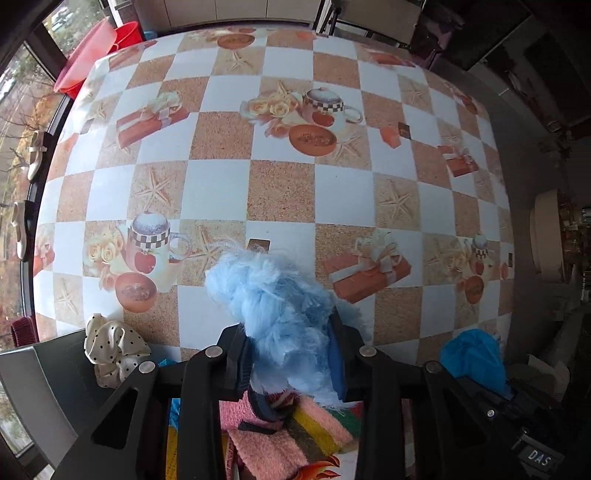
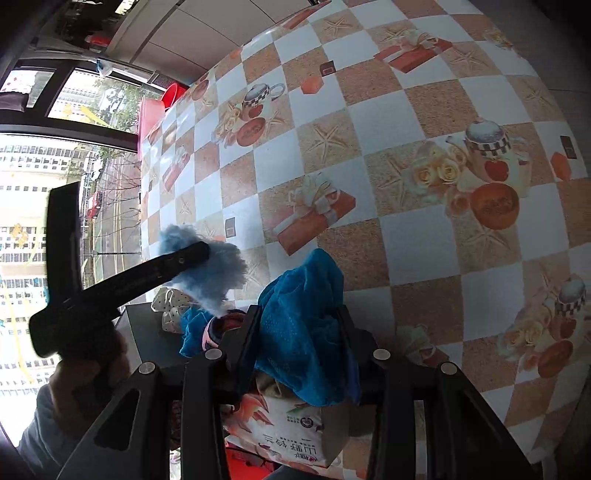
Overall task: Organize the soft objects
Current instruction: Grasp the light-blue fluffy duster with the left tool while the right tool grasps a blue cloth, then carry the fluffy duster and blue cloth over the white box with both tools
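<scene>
The left gripper [image 1: 291, 354] pinches a fluffy light-blue piece [image 1: 269, 295], held above the checkered table [image 1: 284, 192]; the right gripper [image 2: 299, 332] is clamped on a teal cloth [image 2: 303, 310]. Both pieces are lifted but not yet placed. More soft things wait near the table's edge — a polka-dot fabric [image 1: 110, 343] and a pink striped textile [image 1: 295, 424] — so most sorting seems left.

A table [image 1: 284, 184] is covered by a glossy checked oilcloth printed with teapots, roses, gift boxes and starfish. Beyond its far left corner, red plastic basins [image 1: 88, 55] are stacked beside a dark-framed window [image 2: 55, 155], through which daylight, bare trees and apartment blocks are seen. Pale panelled cabinets [image 1: 236, 9] are set behind the table's far edge.
</scene>
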Motion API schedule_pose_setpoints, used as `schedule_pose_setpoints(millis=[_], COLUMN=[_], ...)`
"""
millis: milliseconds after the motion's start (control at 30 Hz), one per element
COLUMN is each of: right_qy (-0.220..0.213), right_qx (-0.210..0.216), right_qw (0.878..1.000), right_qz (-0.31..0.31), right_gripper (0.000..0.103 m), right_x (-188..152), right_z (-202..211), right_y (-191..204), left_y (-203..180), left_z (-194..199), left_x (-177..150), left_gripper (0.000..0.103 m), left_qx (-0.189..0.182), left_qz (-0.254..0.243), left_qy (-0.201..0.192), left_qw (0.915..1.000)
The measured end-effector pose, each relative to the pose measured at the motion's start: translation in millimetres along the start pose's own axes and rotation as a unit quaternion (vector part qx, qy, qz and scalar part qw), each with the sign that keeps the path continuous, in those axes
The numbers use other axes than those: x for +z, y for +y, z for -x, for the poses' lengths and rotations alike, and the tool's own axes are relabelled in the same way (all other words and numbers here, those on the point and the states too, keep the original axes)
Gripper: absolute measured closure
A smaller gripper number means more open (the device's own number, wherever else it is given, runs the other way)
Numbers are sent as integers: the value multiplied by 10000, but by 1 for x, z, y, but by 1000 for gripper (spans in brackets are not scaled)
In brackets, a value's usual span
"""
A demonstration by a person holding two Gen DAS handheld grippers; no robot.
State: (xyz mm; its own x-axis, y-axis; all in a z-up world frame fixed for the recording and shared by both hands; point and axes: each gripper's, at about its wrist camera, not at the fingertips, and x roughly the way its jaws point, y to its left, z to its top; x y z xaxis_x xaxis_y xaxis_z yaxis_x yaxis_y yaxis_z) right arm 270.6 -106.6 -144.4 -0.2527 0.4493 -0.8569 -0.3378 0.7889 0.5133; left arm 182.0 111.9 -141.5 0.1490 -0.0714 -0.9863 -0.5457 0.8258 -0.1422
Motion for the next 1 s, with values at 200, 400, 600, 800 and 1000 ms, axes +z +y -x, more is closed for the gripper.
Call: schedule_pose_setpoints(millis=[200, 400, 600, 800, 1000], right_qy=[-78, -101, -100, -125, -178], right_qx=[-41, 21, 70, -60, -236], right_qw=[10000, 9999, 9999, 9998, 9994], right_qz=[0, 77, 87, 167, 204], right_gripper=[62, 62, 62, 62, 62], right_x=[-10, -29, -57, -91, -129], right_z=[10, 17, 13, 11, 15], right_y=[5, 21, 40, 62, 79], left_y=[8, 18, 43, 57, 65], left_z=[42, 71, 99, 129, 147], left_x=[-21, -48, -82, -125, -168], left_gripper=[67, 66, 66, 66, 66], left_qx=[-170, -205, -347, -496, -571], left_qz=[-95, -276, -275, -535, -853], left_qy=[-318, -696, -897, -1095, -1164], left_qw=[9993, 9970, 9950, 9913, 9879])
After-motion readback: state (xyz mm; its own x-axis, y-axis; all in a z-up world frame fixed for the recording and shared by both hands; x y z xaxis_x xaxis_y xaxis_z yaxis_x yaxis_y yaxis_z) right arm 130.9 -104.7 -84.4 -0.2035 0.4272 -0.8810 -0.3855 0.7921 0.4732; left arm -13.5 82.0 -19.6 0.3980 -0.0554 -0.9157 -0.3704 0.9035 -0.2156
